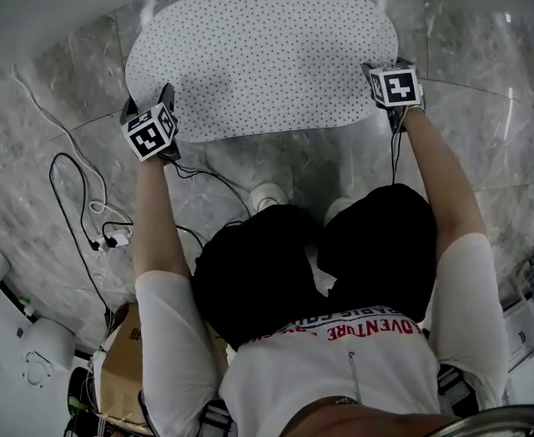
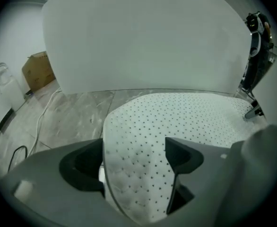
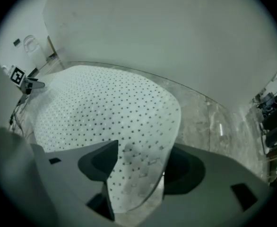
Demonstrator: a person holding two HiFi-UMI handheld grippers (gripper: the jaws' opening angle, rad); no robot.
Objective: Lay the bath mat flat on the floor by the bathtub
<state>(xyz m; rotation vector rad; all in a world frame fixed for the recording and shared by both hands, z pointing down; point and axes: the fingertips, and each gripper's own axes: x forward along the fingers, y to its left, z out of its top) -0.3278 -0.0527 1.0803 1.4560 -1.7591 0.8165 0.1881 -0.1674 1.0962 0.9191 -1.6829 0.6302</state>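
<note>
A white oval bath mat (image 1: 258,57), dotted with small holes, lies flat on the grey marble floor against the white bathtub wall (image 1: 57,3). My left gripper (image 1: 164,96) sits at the mat's near left corner. In the left gripper view that gripper (image 2: 134,161) stands open and the mat's corner (image 2: 138,174) lies loose between the jaws. My right gripper (image 1: 374,68) sits at the near right corner. In the right gripper view it (image 3: 139,163) is open too, the mat's edge (image 3: 138,174) lying slack between its jaws. The bathtub wall (image 2: 143,37) (image 3: 167,32) rises just behind the mat.
Black and white cables (image 1: 77,182) trail over the floor at the left. A cardboard box (image 1: 121,371) (image 2: 37,71) stands behind me on the left. The person's shoes (image 1: 269,195) rest just short of the mat's near edge. Dark gear (image 3: 275,112) stands at the far right.
</note>
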